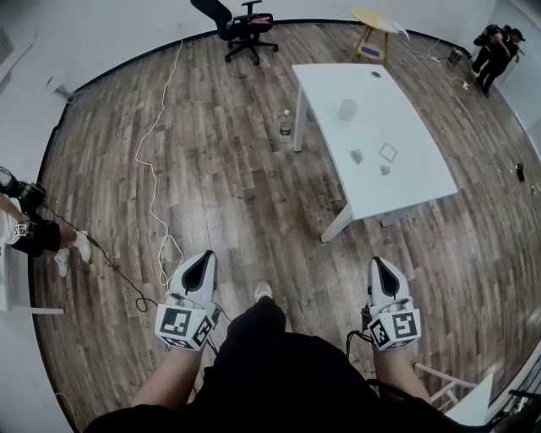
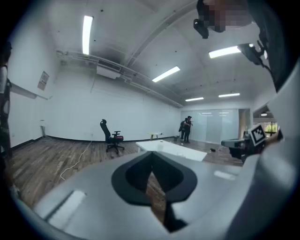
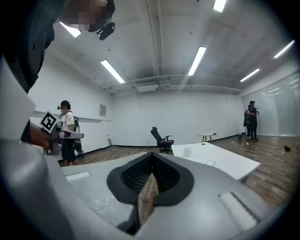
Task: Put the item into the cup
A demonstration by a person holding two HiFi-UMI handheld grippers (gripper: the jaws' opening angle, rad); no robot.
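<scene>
Standing on the brown wooden floor (image 1: pixel 228 194), the person is well away from the long white surface (image 1: pixel 406 182). Both tools are held low in front of the body, pointing forward. The left tool (image 1: pixel 203 260) is clenched with nothing in it. The right tool (image 1: pixel 382 266) is clenched and empty too. Each tool's own view shows its two jaws pressed together, with only floor past them. I think they are closed and low because there is nothing here to pick up.

The pale round cup (image 1: pixel 347 108) stands upright near the middle of the surface. Three small things lie closer to the near end, apart from the cup: a small grey piece (image 1: pixel 357 156), a flat square frame (image 1: pixel 388 152) and a tiny pale bit (image 1: pixel 385 170). They are too small to tell which one is the item. None of them is in the cup, so the job looks not yet started. The person must first walk over.

A clear bottle (image 1: pixel 286 125) stands on the floor by a leg of the surface. A thin white cable (image 1: pixel 152 169) trails across the floor, and a foot could catch on it. A black office chair (image 1: pixel 245 25) stands far back by the wall.
</scene>
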